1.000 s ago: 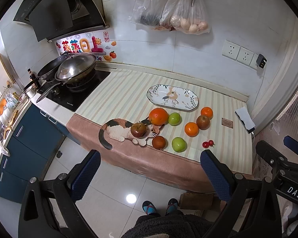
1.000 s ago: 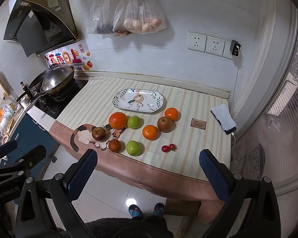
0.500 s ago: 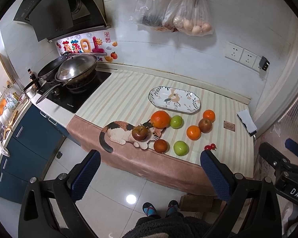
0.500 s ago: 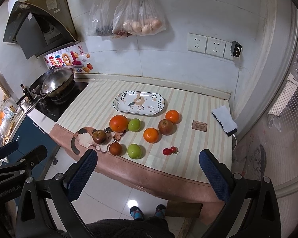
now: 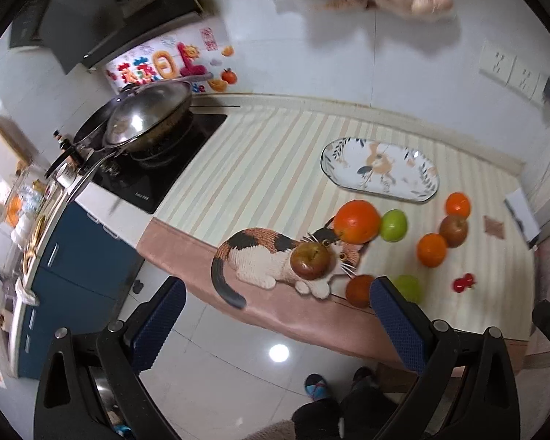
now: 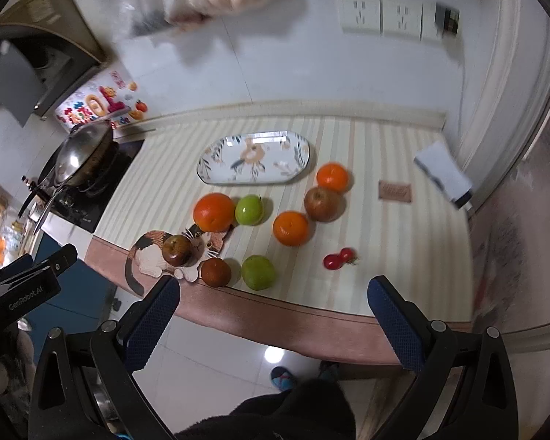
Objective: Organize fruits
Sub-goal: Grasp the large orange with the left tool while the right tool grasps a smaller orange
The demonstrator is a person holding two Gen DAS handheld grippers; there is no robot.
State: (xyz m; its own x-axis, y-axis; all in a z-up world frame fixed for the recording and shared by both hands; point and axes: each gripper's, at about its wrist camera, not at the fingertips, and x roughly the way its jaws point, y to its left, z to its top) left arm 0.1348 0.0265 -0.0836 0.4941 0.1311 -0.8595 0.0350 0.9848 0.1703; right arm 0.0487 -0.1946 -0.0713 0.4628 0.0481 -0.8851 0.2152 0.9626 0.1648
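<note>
A tiled kitchen holds a tabletop (image 6: 403,227) covered in a pale striped cloth with a brown border, a wok (image 5: 146,117) on a black hob far off to the left. Both grippers hang clear of the edge with nothing in them: the left gripper (image 5: 275,315) has its blue textured pads spread wide, and the right gripper (image 6: 275,311) is just as wide. Ahead of the right gripper the fruit lies loose: a large smooth orange (image 6: 214,212) touching a glossy green apple (image 6: 250,209), two smaller oranges (image 6: 290,228), a dull red apple (image 6: 322,204), a second green apple (image 6: 258,272) nearest the fingers beside a small brownish-red round fruit (image 6: 216,272), a dark apple (image 6: 177,250) on the printed cat (image 6: 150,256), and a pair of tiny red cherry tomatoes (image 6: 336,258) ahead to the right. Beyond them all, farthest from the gripper, sits an oval glazed plate (image 6: 216,179) with a floral pattern, bare of fruit. No piece looks sorted yet, so this reads as the approach before a first pick. The next move likely calls for lowering a gripper over a near fruit, straddling its widest part, and closing gently, since round waxy skins can roll or slip.
</note>
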